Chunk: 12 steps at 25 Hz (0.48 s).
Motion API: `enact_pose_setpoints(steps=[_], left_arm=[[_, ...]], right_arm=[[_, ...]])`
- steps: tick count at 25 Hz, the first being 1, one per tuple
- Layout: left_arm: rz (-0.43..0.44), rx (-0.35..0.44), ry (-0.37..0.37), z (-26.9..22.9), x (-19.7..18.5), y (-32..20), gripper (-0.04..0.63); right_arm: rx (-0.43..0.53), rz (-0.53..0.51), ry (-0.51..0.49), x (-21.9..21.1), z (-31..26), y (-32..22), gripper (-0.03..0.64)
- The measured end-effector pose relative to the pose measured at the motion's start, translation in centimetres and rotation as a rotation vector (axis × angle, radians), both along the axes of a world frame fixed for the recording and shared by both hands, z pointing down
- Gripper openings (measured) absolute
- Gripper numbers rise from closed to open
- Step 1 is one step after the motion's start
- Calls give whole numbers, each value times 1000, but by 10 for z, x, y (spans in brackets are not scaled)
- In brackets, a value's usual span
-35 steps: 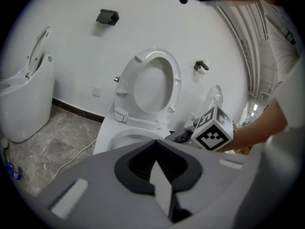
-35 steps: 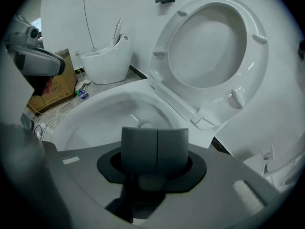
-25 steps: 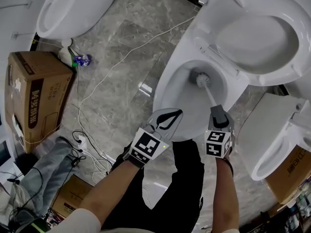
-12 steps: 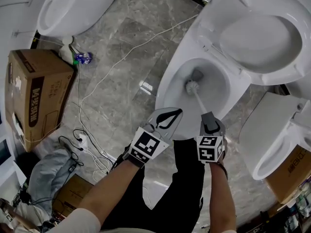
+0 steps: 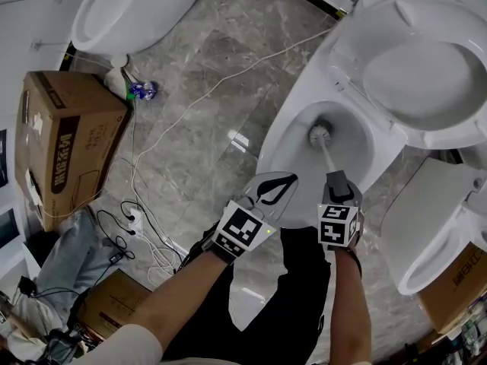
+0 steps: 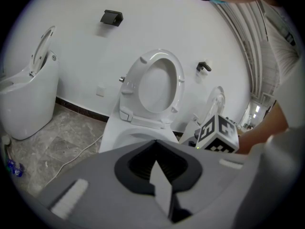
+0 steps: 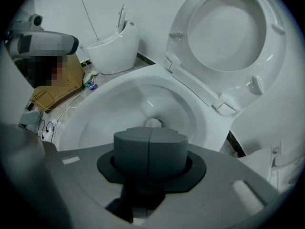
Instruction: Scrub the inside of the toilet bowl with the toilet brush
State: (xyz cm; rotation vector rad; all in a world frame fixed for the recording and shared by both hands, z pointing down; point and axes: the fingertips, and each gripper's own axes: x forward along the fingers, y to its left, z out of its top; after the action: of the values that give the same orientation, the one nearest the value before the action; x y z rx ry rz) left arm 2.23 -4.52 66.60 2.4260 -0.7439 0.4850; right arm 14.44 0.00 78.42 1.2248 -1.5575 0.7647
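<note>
Brush: head (image 5: 319, 134) sits low in the bowl, at the back by the drain; the handle slants up toward the person into the right gripper.
Bowl: (image 5: 283, 144) open, with the seat (image 5: 426, 59) raised behind it; bare white wall lies all round the head, widest toward the near rim.
Right gripper: (image 5: 340, 179) jaws closed on the handle, above the near rim, right of centre.
Left gripper: (image 5: 275, 190) jaws pressed together with nothing in them, over the near-left rim, just beside the right gripper and apart from it.
Floor: (image 5: 198, 128) grey stone, open left of the bowl, crossed by a white cable (image 5: 190, 101).
Box: (image 5: 68, 139) well off to the left.
Other toilets: one at top left (image 5: 133, 10), one close on the bowl's right (image 5: 430, 219).
</note>
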Motion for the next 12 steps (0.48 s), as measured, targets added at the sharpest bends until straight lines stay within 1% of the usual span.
enact_pose_setpoints(steps=[12], left_arm=[[0, -2, 4, 16, 12, -10, 6]], right_arm=[[-16, 77, -1, -3, 36, -25, 163]])
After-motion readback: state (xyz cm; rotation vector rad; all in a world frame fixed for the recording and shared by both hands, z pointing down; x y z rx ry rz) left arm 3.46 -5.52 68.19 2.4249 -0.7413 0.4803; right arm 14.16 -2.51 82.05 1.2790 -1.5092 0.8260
